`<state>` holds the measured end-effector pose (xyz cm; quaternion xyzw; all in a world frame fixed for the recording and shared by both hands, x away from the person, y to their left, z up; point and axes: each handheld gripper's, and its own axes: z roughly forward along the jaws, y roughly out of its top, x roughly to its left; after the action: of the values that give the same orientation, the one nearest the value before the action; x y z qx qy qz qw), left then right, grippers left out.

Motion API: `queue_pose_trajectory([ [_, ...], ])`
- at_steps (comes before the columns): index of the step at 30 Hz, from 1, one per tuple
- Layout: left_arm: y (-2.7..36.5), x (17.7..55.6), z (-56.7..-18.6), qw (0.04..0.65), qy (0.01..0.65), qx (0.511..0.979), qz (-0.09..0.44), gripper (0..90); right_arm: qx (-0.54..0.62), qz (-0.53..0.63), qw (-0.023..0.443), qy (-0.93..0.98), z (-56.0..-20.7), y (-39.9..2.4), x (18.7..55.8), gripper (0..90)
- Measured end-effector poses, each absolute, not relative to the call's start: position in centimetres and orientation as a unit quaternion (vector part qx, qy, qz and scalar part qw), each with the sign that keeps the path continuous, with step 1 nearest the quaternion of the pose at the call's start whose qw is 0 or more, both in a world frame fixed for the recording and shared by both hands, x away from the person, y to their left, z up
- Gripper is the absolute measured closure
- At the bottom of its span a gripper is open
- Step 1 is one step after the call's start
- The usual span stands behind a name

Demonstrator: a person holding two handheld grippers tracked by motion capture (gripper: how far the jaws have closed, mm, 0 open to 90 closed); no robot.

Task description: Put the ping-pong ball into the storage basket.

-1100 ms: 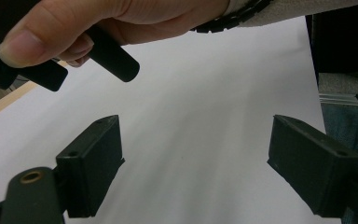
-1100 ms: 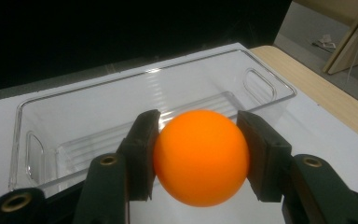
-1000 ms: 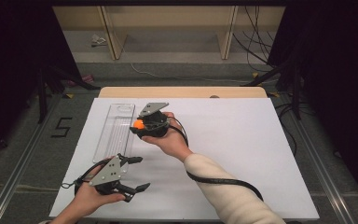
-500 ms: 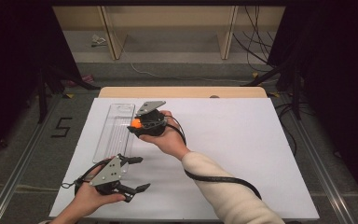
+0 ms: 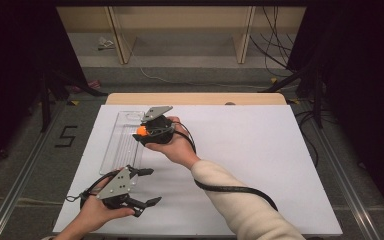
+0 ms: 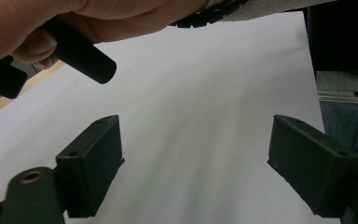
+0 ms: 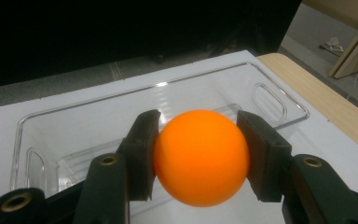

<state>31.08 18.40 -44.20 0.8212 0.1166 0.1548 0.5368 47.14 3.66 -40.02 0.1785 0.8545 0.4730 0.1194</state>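
An orange ball (image 7: 201, 157) sits clamped between the two black jaws of my right gripper (image 7: 198, 154). In the high view that gripper (image 5: 141, 133) hovers with the ball (image 5: 141, 131) at the right edge of a clear plastic tray (image 5: 121, 145), which lies lengthwise at the left of the white table. The tray (image 7: 93, 126) lies just beyond and below the ball in the right gripper view, with nothing in it. My left gripper (image 5: 148, 186) rests near the table's front left corner, its jaws wide apart with nothing between them (image 6: 193, 168).
A white sheet (image 5: 260, 160) covers the table, with a wooden strip (image 5: 195, 98) along its far edge. A black cable (image 5: 230, 189) trails from my right gripper across the sleeve. Dark floor and stands surround the table; wooden shelf legs stand behind it.
My right gripper with the ball has drifted slightly left, toward the tray. The left gripper has stayed where it was.
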Motion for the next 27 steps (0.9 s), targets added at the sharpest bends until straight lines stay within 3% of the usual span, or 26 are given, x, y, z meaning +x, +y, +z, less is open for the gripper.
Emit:
queue_pose_trajectory([
  [27, 18.3, 31.1, -44.2, 0.533, 0.116, 0.824, 0.151, 17.0, 0.174, 0.468, 0.113, 0.859, -40.0, 5.0, 47.6, 51.5],
])
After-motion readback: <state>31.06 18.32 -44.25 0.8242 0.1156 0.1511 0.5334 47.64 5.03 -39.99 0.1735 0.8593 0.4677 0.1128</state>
